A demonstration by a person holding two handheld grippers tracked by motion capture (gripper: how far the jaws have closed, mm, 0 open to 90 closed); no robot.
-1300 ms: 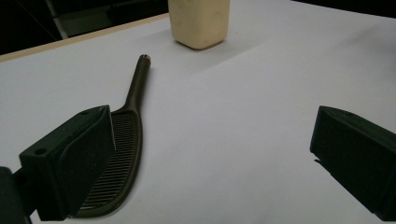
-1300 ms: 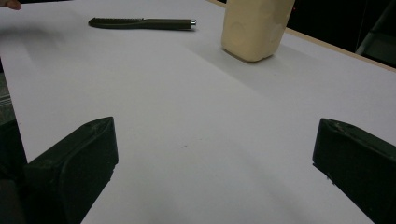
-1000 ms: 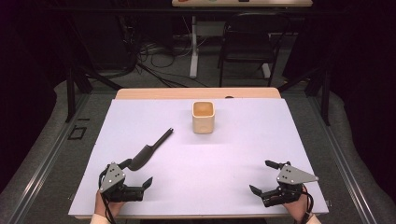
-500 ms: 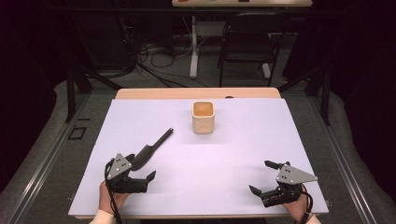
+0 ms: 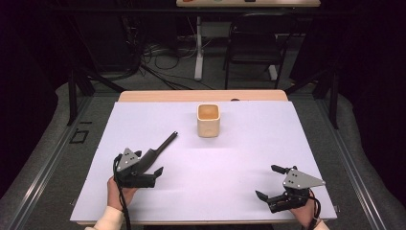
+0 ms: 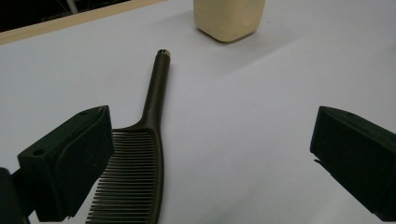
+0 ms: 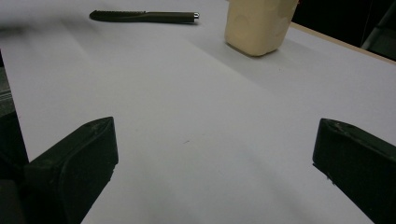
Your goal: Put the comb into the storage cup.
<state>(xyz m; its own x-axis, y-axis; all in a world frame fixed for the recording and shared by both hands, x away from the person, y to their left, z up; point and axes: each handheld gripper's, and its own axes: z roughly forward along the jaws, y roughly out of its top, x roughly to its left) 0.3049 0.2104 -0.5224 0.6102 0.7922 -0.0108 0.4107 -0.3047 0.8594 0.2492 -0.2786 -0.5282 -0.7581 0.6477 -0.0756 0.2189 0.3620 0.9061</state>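
Note:
A dark comb [image 5: 160, 146] with a long thin handle lies flat on the white table [image 5: 239, 163], left of centre, its handle pointing toward a cream square cup [image 5: 208, 120]. My left gripper [image 5: 149, 163] is open at the comb's toothed end; in the left gripper view the comb's teeth [image 6: 133, 179] lie beside the left jaw, with the cup [image 6: 229, 18] beyond. That gripper [image 6: 212, 140] holds nothing. My right gripper [image 5: 266, 181] rests open near the front right edge, empty [image 7: 215, 149]. In its view the comb [image 7: 140, 17] and the cup [image 7: 259, 25] lie far off.
A bare wooden strip [image 5: 201, 96] runs along the table's far edge. Beyond it on the floor stand a black chair [image 5: 253, 48] and cables [image 5: 153, 62]. Dark metal rails [image 5: 43, 163] flank the table.
My left gripper has moved forward and slightly right, up to the comb's toothed end. The right gripper, comb and cup have stayed put.

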